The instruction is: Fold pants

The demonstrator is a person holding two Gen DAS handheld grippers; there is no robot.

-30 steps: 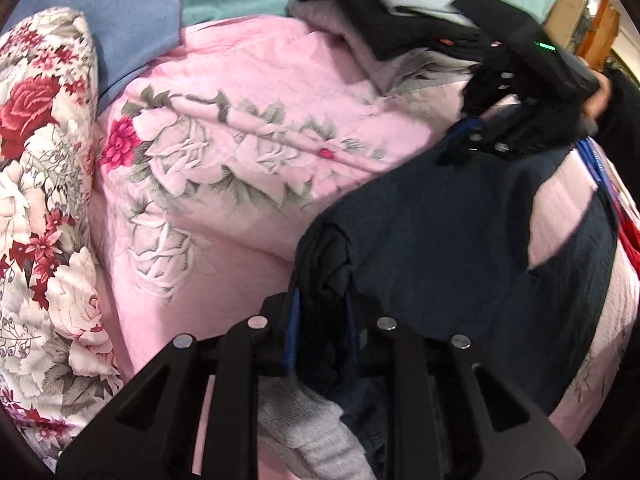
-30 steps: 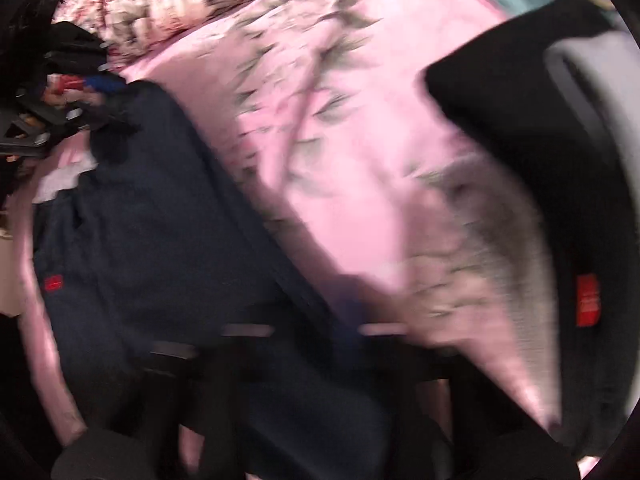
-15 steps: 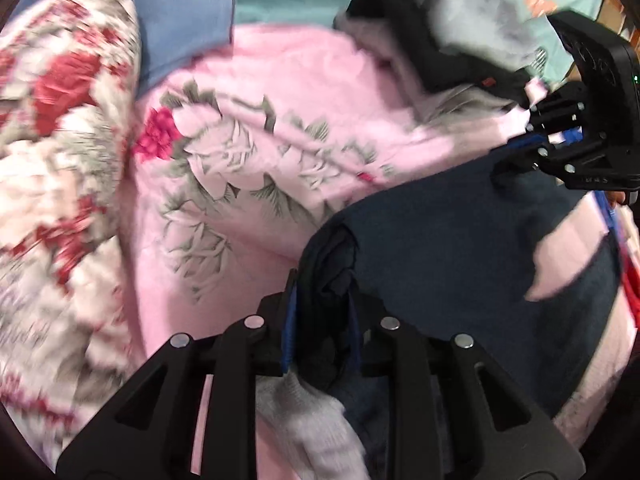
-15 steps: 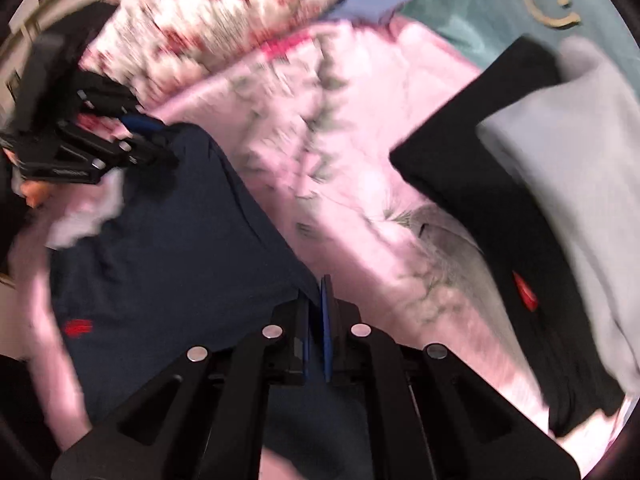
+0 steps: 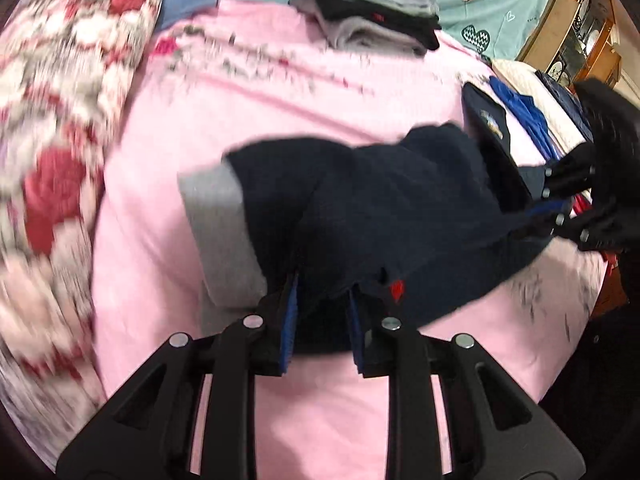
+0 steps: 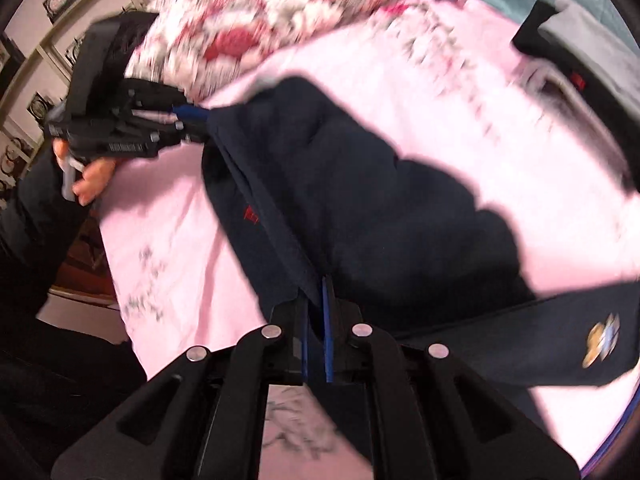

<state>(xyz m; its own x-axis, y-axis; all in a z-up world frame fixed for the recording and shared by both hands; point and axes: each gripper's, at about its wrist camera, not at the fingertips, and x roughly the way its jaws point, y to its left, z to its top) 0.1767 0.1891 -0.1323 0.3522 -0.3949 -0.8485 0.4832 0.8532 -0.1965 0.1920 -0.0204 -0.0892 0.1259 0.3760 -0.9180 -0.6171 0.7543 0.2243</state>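
Note:
The dark navy pants (image 5: 400, 208) with a grey inner band (image 5: 220, 236) and a small red logo (image 5: 397, 290) hang between both grippers above the pink quilt (image 5: 280, 120). My left gripper (image 5: 322, 308) is shut on a thick bunch of the pants near the waist. My right gripper (image 6: 316, 300) is shut on a thin edge of the pants (image 6: 360, 200). Each gripper shows in the other's view, the right one (image 5: 560, 216) and the left one (image 6: 188, 120), at opposite ends of the cloth.
A stack of folded grey and black clothes (image 5: 368, 12) lies at the far side of the quilt. A floral pillow (image 5: 52, 128) lies at the left. A navy garment with a yellow badge (image 6: 580, 344) and other clothes (image 5: 520, 108) lie at the right.
Both grippers have lifted and pulled back toward the bed's near edge. The pants have come up off the quilt and folded over, now showing the grey band and red logo.

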